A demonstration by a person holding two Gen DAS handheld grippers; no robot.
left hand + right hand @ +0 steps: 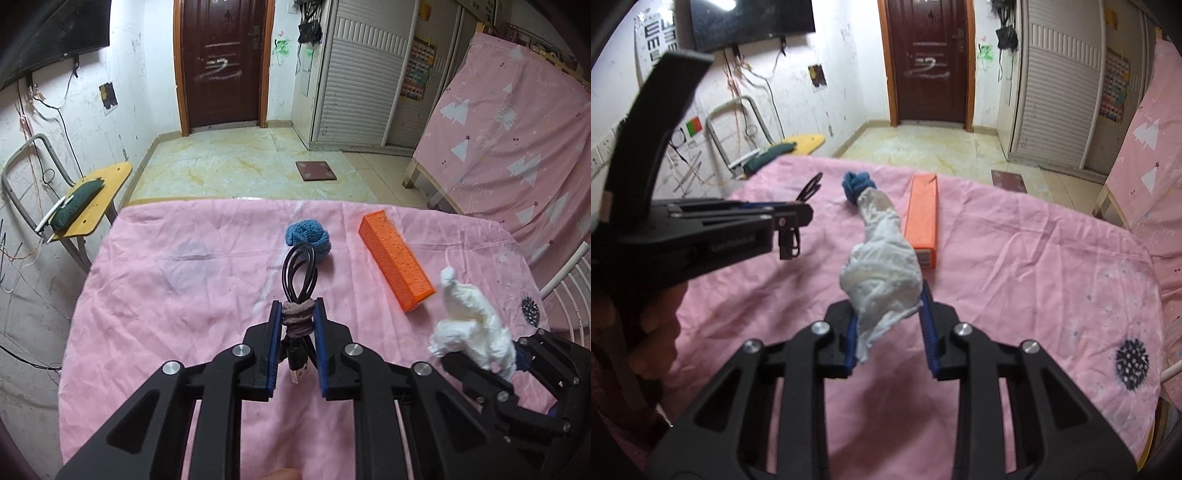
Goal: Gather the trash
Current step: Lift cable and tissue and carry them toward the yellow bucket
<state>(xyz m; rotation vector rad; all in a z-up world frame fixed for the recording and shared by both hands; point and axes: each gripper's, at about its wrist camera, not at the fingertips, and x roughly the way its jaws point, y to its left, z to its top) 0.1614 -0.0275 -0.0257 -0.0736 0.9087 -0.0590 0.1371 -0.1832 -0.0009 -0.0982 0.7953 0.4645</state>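
Note:
My left gripper (pixel 298 308) is shut on a coiled black USB cable (pixel 299 273) bound with a brown hair tie, held above the pink-covered table (pixel 166 295). It also shows at the left of the right wrist view (pixel 798 214). My right gripper (pixel 888 295) is shut on a crumpled white tissue (pixel 882 269), held above the table. The tissue (pixel 469 317) and right gripper (pixel 517 354) also show at the lower right of the left wrist view.
An orange box (pixel 395 258) and a blue knitted ball (pixel 308 238) lie on the far part of the table; both show in the right wrist view, the box (pixel 923 214) and the ball (pixel 855 184). A yellow chair (pixel 92 199) stands left. A pink-draped bed (pixel 517 129) stands right.

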